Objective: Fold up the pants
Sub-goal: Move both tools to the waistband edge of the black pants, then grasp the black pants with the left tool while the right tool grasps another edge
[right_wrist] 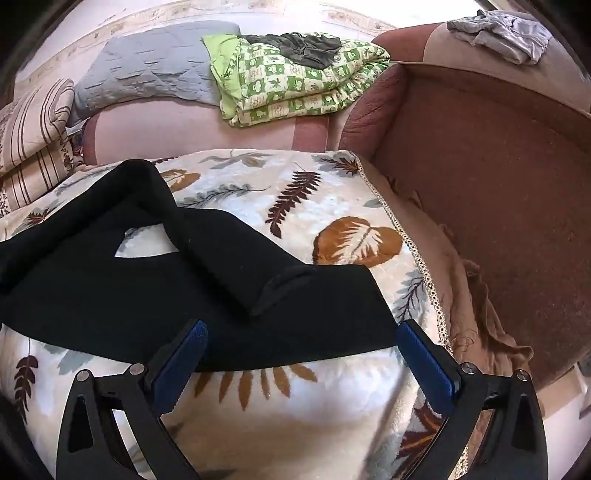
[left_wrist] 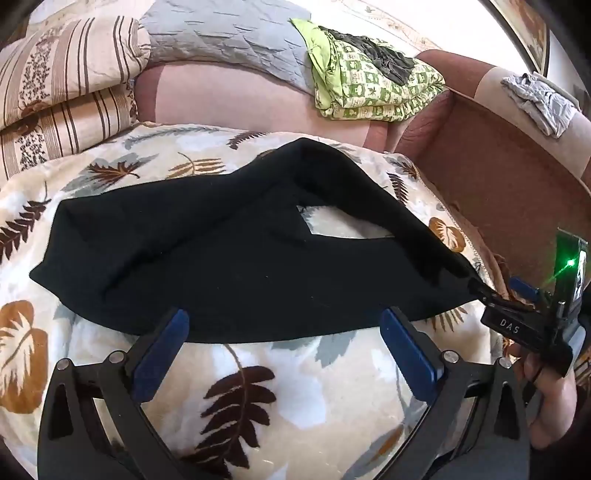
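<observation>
- Pants (left_wrist: 207,258), black and matte with a soft knit look, lie spread on a plush blanket (left_wrist: 288,387) printed with brown, ochre and grey leaves and ferns.
- One leg is bent back over the other, leaving a small triangular gap where the blanket shows through; a hemmed cuff lies on top in the right wrist view.
- "DAS" in pale letters is readable on the black body of the right gripper (left_wrist: 495,295), seen at the edge of the left wrist view beside a green light; a hand (left_wrist: 550,398) holds it.
- Left gripper (left_wrist: 284,325): jaws spread wide with blue ribbed pads, at the near edge of the pants, gripping nothing.
- Right gripper (right_wrist: 303,339): jaws equally wide, straddling the pants' near edge, holding nothing.
- Blanket edge carries a beaded cream trim (right_wrist: 413,251).
- Behind: a striped, floral-banded quilt (left_wrist: 62,88), a grey crinkled cover (left_wrist: 221,37), a folded green-checked quilt (left_wrist: 373,85) with a dark garment on it.
- Brown sofa (right_wrist: 498,177) has a coarse textured weave; a crumpled grey cloth (right_wrist: 498,33) rests on its arm.
</observation>
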